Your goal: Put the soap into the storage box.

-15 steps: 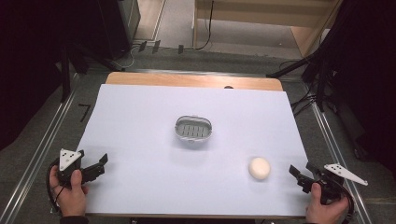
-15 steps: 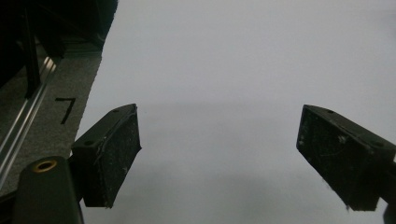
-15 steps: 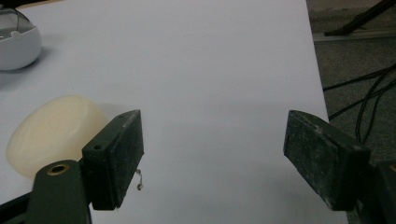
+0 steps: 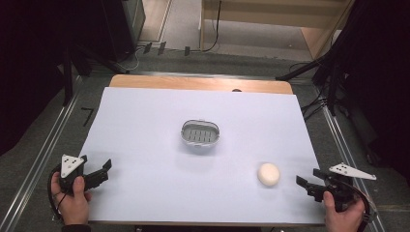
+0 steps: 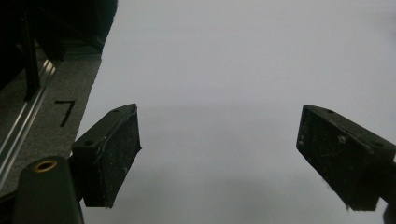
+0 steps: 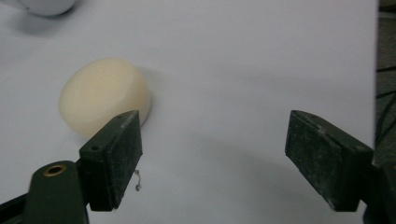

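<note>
- The right gripper (image 4: 306, 186) has its jaws spread wide and empty; it has edged slightly closer to the pale cream, round soap bar (image 4: 268, 174), which lies just beside its jaws on the bench (image 4: 145, 125) near the front right.
- The left gripper (image 4: 103, 170), jaws also apart and empty, has barely moved.
- I judge a pick-up is starting.
- Count: one soap bar, one oval metal slotted dish (image 4: 200, 134) mid-bench, two grippers.

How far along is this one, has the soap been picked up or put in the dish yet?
Nothing looks done: the soap bar lies on the white sheet, apart from the empty dish. The right gripper sits beside the soap, jaws open; the left gripper is open too. Grasping and placing remain.
</note>
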Available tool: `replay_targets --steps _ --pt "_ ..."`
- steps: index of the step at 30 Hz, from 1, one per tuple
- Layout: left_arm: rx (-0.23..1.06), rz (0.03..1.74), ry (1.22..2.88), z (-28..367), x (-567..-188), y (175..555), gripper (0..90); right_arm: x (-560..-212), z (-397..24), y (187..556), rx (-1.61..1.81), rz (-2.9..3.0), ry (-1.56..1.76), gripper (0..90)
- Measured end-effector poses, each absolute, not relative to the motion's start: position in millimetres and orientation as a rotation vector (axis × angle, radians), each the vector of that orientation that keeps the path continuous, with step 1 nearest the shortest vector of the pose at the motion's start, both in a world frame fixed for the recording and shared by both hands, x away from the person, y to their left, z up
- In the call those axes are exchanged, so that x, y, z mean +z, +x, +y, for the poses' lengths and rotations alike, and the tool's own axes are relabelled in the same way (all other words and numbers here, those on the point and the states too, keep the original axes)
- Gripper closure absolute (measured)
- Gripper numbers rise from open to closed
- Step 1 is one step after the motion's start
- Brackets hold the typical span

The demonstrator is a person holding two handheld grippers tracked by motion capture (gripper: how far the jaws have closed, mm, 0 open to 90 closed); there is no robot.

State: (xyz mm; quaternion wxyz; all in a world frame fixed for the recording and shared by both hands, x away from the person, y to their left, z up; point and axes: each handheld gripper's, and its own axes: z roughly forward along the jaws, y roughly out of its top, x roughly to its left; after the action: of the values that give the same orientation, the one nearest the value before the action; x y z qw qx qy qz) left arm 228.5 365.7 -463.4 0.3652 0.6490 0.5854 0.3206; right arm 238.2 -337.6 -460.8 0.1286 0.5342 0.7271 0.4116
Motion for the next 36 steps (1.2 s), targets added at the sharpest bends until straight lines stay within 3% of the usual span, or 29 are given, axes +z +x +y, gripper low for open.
replay_targets --steps 17,36 --pt "0.858 1.428 1.632 365.9 -462.7 219.6 15.2 -442.9 -298.7 261.3 1.066 2.336 1.463 21.5" --pt "0.851 1.468 1.691 362.2 -463.4 226.2 15.2 -432.9 -274.8 268.4 0.936 2.461 1.45 19.0"
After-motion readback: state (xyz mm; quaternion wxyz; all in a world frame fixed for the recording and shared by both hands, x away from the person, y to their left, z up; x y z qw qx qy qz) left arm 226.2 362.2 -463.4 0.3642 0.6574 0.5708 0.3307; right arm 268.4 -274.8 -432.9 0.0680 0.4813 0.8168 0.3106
